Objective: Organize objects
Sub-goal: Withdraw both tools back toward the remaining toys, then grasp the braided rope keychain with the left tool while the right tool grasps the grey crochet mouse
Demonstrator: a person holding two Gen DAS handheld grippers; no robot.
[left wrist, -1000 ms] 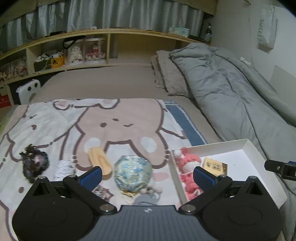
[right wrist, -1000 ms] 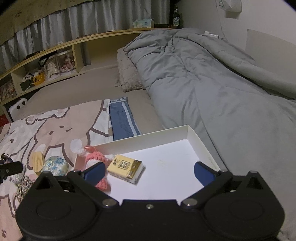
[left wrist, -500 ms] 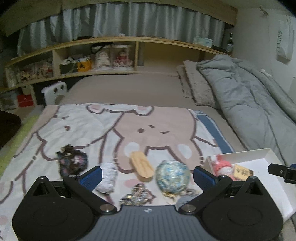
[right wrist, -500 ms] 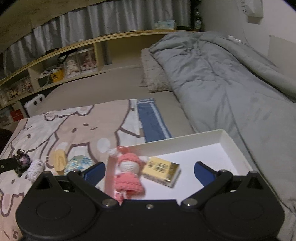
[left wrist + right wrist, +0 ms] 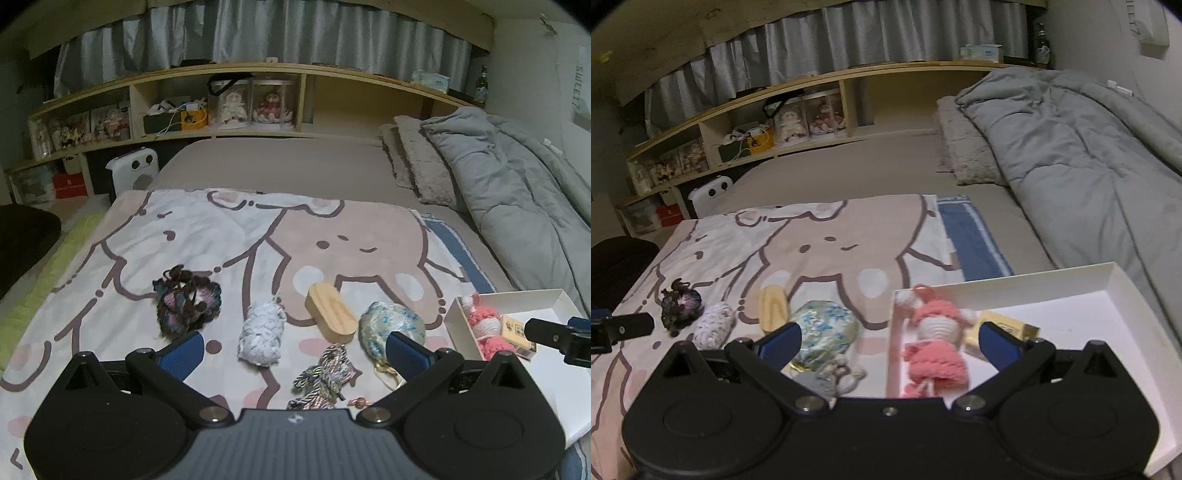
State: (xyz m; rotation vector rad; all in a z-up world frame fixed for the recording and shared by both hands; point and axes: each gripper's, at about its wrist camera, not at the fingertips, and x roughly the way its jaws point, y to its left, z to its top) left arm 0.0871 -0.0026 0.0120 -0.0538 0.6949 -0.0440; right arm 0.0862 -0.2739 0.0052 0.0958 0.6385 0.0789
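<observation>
Fingers spread wide on both: left gripper (image 5: 293,347) and right gripper (image 5: 890,341) held nothing, blue pads apart. Loose items lay on the cartoon blanket (image 5: 229,236): dark yarn scrunchie (image 5: 186,301), white knit bundle (image 5: 263,334), wooden oval block (image 5: 331,312), blue floral pouch (image 5: 392,326), braided cord (image 5: 325,376) nearest the camera. White box (image 5: 1115,280) sat at the blanket's right edge, holding a pink crochet doll (image 5: 936,343) and a small yellow packet (image 5: 1004,328) just beside it (print unreadable). Left view alone showed the cord clearly; right view showed the box's bare floor and a grey item (image 5: 816,384) partly hidden by the gripper body. Grey duvet (image 5: 1082,155) right, wooden shelf (image 5: 258,103) behind.
</observation>
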